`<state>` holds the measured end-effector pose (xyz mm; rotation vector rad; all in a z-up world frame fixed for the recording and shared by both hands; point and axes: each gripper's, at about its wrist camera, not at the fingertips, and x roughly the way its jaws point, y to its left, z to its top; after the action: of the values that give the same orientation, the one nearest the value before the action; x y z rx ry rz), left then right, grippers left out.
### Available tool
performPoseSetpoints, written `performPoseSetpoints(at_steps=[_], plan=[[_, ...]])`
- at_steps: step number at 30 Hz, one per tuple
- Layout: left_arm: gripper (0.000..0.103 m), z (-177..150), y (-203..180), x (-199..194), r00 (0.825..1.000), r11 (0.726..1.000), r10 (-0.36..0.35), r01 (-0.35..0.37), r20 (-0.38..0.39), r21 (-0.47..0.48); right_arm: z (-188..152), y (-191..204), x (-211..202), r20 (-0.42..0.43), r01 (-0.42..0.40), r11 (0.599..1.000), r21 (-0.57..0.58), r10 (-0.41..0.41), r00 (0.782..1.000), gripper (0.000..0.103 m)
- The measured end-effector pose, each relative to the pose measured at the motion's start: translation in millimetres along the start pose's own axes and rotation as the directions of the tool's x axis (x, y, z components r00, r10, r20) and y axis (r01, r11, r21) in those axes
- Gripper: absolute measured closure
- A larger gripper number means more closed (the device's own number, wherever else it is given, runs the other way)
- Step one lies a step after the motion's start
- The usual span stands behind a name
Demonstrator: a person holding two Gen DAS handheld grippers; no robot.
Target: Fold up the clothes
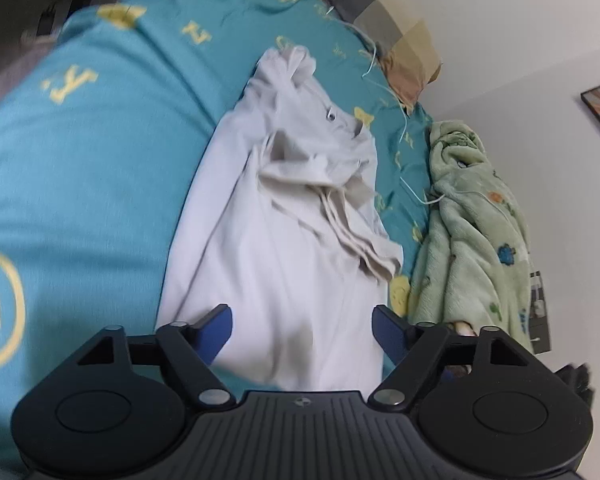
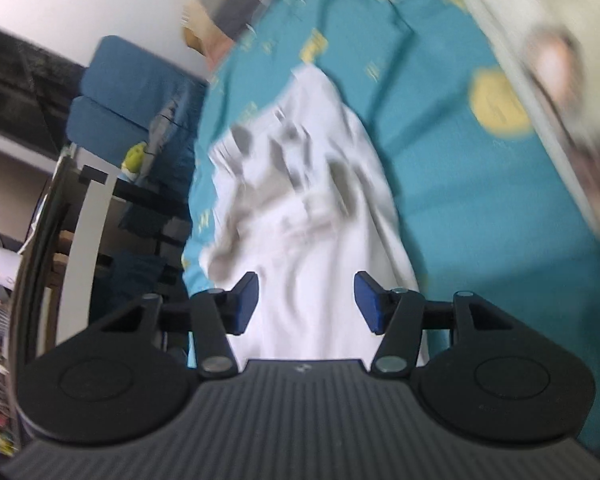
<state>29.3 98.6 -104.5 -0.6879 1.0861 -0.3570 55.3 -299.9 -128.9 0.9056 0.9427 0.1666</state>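
Observation:
A pale cream garment (image 1: 284, 216) lies bunched and partly folded on a teal bedsheet (image 1: 92, 152), its crumpled part toward the far end. My left gripper (image 1: 302, 330) hovers over its near end, jaws wide open and empty. In the right wrist view the same pale garment (image 2: 312, 216) with a grey print is blurred by motion. My right gripper (image 2: 306, 306) is over its near end, jaws open and empty.
A green fleece blanket (image 1: 472, 224) lies heaped along the wall on the right. A checked pillow (image 1: 384, 20) sits at the head of the bed. In the right wrist view the bed edge (image 2: 196, 208) drops to furniture and a blue cushion (image 2: 128, 88) on the left.

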Motion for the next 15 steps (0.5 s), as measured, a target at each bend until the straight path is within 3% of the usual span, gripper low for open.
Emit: performPoseSetpoints(at_steps=[2, 6, 15], plan=[[0.023, -12, 7, -6, 1.000, 0.998, -0.017, 0.015, -0.023, -0.053, -13, -12, -7, -0.035, 0.000, 0.998, 0.070, 0.002, 0.999, 0.047], [0.023, -14, 16, 4, 0.997, 0.995, 0.020, -0.027, -0.070, -0.093, -32, -29, -7, -0.078, -0.001, 0.984, 0.175, 0.015, 0.997, 0.047], [0.023, -9, 39, 29, 0.991, 0.979, 0.015, -0.041, -0.130, -0.202, -51, -37, 33, -0.157, 0.102, 0.972, 0.211, -0.069, 0.985, 0.047]])
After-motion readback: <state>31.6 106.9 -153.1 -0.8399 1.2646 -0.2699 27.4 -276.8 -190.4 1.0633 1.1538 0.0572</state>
